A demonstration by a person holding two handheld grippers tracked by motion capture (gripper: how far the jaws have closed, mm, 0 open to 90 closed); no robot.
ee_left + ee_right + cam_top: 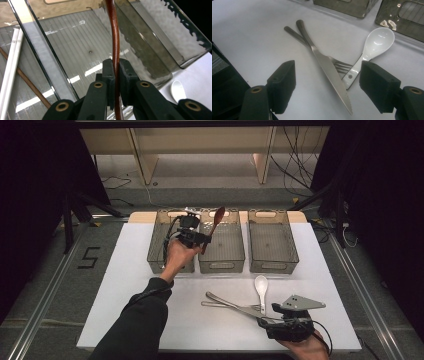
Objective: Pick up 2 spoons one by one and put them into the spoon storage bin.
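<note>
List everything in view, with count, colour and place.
Bins: three, clear grey, side by side at the table's far edge.
Wooden spoon: one, brown, clamped in the left gripper above the middle bin.
Chopsticks: white pair and a brown stick, in the left bin.
Ceramic spoon: one, white, on the table.
Knife: one, silver, across the fork.
Fork: one, silver, under the knife.
Table: white.
Left gripper: black, shut.
Right gripper: black, open by the cutlery.
</note>
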